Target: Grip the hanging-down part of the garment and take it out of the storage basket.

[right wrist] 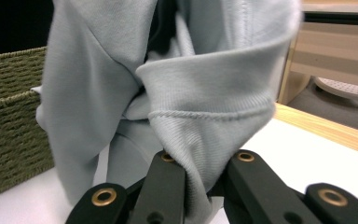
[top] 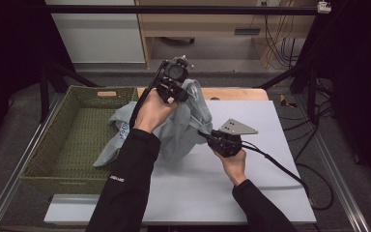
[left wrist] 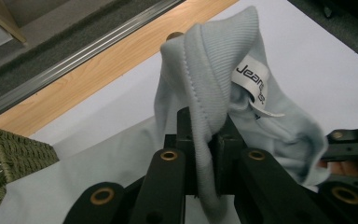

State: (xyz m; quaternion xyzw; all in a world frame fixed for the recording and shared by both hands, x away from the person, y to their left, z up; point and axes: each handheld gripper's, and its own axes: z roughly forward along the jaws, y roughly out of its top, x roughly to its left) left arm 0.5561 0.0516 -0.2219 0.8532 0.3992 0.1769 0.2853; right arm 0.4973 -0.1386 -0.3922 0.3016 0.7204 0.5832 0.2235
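Note:
A pale grey-blue sweatshirt (top: 181, 130) hangs lifted over the white table top (top: 251, 159), one end trailing into the green basket (top: 77, 140). My left gripper (top: 174, 94) is raised at the back and is shut on the ribbed collar (left wrist: 205, 70), where a white brand label (left wrist: 254, 86) shows. My right gripper (top: 207, 136), lower and to the right, is shut on a ribbed hem (right wrist: 200, 135) of the same garment. In the right gripper view the cloth (right wrist: 98, 84) drapes in front and hides what lies behind it.
The woven green basket (right wrist: 9, 126) stands at the left of the table, partly under the cloth. A wooden table edge (left wrist: 98, 70) and a metal rail run along the back. A black cable (top: 280, 169) trails from the right gripper across the white top.

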